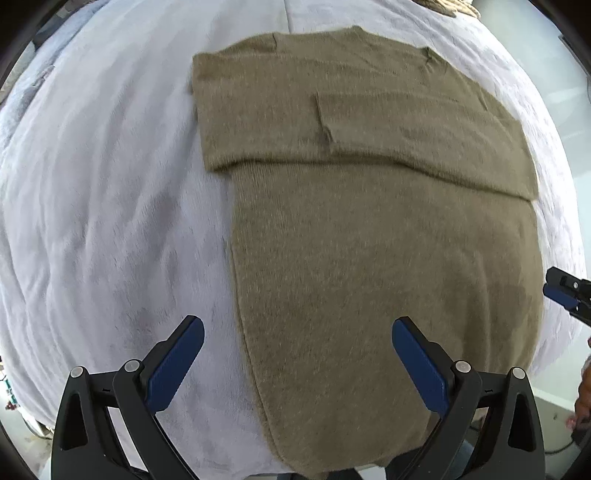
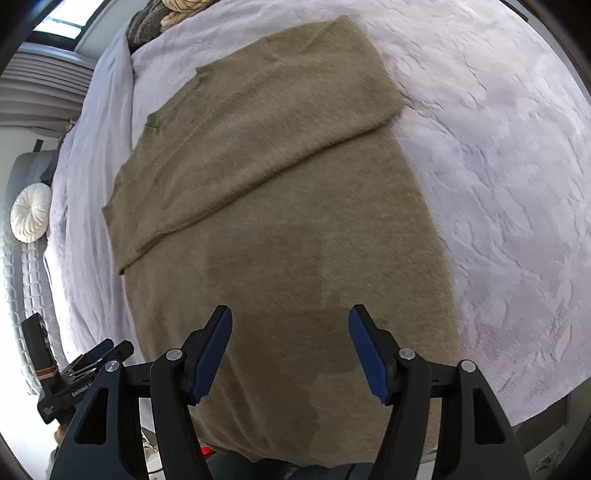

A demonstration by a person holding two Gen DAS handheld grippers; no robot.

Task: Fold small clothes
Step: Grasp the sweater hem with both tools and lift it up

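Observation:
An olive-brown knit sweater (image 1: pixel 369 229) lies flat on a pale lilac bed cover (image 1: pixel 110 184), its sleeves folded across the chest. My left gripper (image 1: pixel 297 332) is open and empty above the sweater's left hem edge. My right gripper (image 2: pixel 290 321) is open and empty above the lower part of the sweater (image 2: pixel 280 206). The right gripper's tip shows at the right edge of the left wrist view (image 1: pixel 565 295). The left gripper shows at lower left in the right wrist view (image 2: pixel 92 362).
The bed cover (image 2: pixel 498 184) spreads wide around the sweater. A round white cushion (image 2: pixel 29 214) lies at the far left on a grey quilt. Pillows (image 2: pixel 177 11) lie at the head of the bed. The bed's near edge runs just under both grippers.

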